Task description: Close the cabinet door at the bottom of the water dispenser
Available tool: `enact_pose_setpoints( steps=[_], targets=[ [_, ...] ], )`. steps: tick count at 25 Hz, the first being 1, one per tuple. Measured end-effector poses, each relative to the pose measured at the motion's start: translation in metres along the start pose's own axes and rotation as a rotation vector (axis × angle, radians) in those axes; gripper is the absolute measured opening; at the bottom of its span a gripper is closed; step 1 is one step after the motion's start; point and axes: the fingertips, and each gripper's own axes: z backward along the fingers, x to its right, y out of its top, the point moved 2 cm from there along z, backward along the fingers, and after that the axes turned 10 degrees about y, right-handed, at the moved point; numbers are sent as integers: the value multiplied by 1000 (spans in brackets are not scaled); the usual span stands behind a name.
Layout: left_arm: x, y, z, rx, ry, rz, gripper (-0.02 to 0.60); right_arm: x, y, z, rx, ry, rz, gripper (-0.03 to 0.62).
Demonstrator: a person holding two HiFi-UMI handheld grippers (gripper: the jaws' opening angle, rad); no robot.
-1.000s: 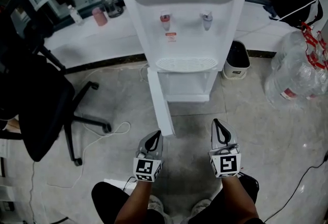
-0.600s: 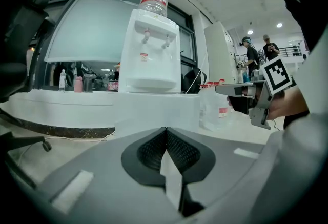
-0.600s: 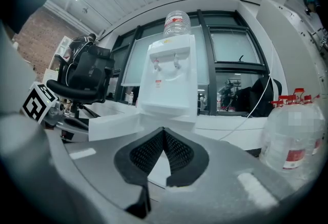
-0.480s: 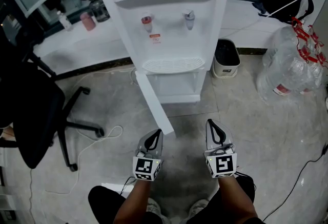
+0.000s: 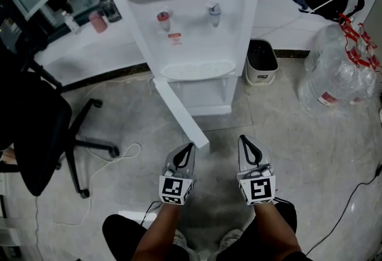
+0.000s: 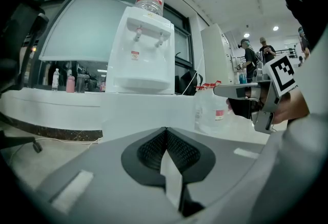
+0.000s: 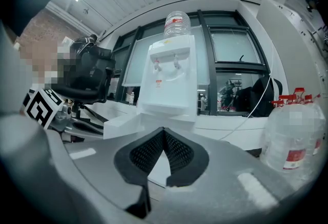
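The white water dispenser (image 5: 191, 15) stands at the top centre of the head view. Its bottom cabinet door (image 5: 182, 113) hangs open, swung out over the floor towards me, and the open cabinet (image 5: 206, 95) shows behind it. My left gripper (image 5: 190, 146) is shut and empty, its tip just below and left of the door's free corner. To its right, my right gripper (image 5: 245, 139) is also shut on nothing. The left gripper view shows the dispenser (image 6: 146, 48) ahead beyond its jaws (image 6: 165, 130). In the right gripper view the dispenser (image 7: 171, 82) and door (image 7: 123, 123) lie ahead.
A black office chair (image 5: 36, 128) stands at the left, with a white cable (image 5: 119, 155) on the floor beside it. A small bin (image 5: 261, 63) sits right of the dispenser. Large water jugs (image 5: 340, 74) are at the far right. My legs are below the grippers.
The dispenser has shifted left and up in the head view. Both grippers sit closer to the open door, the left one now near its free corner. Both stay shut.
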Motion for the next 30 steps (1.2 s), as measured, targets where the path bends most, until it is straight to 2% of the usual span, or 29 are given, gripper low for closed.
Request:
enact_pose_setpoints(
  steps=[9,14,24,30],
  targets=[
    [11,2,-15,7,-17,-15,17,-4,1,-6,12,13,-1,3],
    [22,5,-27,12,-30,-6,17,-1,-15,-5,-31,-1,-62,3],
    [39,11,-58,37,-61,-5,17,4,-20,4,-51,-16,-62,3],
    [48,16,-77,52,-54,-51,17,4,-19,6,-56,-2,-67,3]
  ],
)
